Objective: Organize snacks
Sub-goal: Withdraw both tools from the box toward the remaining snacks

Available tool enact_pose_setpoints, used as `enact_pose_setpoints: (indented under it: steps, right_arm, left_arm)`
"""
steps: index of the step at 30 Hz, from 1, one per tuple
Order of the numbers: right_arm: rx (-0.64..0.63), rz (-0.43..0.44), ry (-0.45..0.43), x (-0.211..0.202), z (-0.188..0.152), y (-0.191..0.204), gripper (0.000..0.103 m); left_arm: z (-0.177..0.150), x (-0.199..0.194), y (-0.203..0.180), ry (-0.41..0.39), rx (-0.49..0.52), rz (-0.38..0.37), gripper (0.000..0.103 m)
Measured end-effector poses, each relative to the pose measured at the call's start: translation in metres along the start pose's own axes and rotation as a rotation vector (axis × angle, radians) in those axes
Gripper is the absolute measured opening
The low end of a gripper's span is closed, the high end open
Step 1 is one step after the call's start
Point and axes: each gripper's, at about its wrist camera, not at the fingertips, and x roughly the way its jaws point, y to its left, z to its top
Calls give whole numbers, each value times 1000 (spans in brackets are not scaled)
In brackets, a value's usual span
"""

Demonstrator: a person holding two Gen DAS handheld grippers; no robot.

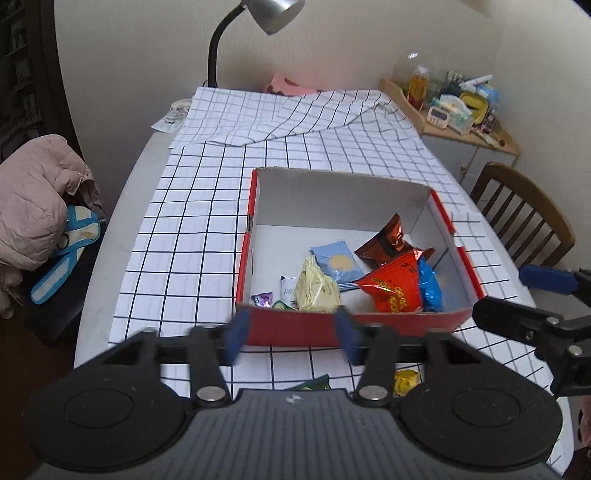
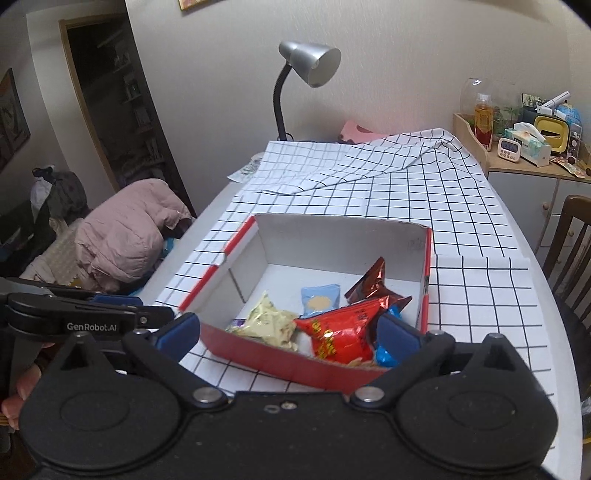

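A red cardboard box (image 1: 354, 325) (image 2: 280, 363) with a white inside sits on the checked tablecloth. It holds several snack packets: a red bag (image 1: 393, 286) (image 2: 340, 332), a pale yellow bag (image 1: 317, 288) (image 2: 271, 323), a light blue packet (image 1: 338, 262) (image 2: 319, 299), a brown foil bag (image 1: 388, 240) (image 2: 371, 282) and a bright blue bag (image 1: 430, 288). My left gripper (image 1: 293, 334) is open and empty, just in front of the box's near wall. My right gripper (image 2: 288, 330) is open and empty, over the box's near edge. A green packet (image 1: 312, 384) and a yellow packet (image 1: 406, 380) lie on the cloth under the left gripper.
A grey desk lamp (image 1: 266, 14) (image 2: 310, 64) stands at the table's far end. A pink jacket (image 1: 33, 195) (image 2: 125, 229) lies on a seat to the left. A wooden chair (image 1: 524, 210) and a cluttered wooden shelf (image 1: 454, 107) (image 2: 524, 140) stand to the right.
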Motion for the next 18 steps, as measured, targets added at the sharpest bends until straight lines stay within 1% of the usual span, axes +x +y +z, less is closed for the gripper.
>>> enact_pose_setpoints:
  steps: [1,4,5,6,7,11,15,17,18]
  right_arm:
    - [2,1,-3,-3,-2,2,103]
    - [12,10,-19,-12,-11,5,103]
    - [13,15,-27,-15,-15,6,103]
    - [9,22,-35,-18,-18,7,102]
    - [0,23,-39,-20,-21,8,102]
    - [-9,17,-66,-26,-35,11,102]
    - [16,27,-64,-25,-48,6,102]
    - [33,44,-46,-22,-55,4,103]
    - [30,36,-36,-20,-57,4,103]
  left_arm:
    - [-2,-4,0,-8,-1,-3,63]
    - [-14,-11,1,-5,0,-17,65]
    - [-18,-13,1,-3,1,-19,70]
    - [-22,-15,1,-4,-1,-22,73]
    - [-27,-17,2,-6,-9,-27,76]
    - [-43,-18,6,11,-49,-43,81]
    - [-57,-14,10,38,-78,-57,82]
    - [-63,-11,12,46,-87,-41,82]
    - [-66,-9,13,51,-93,-32,82]
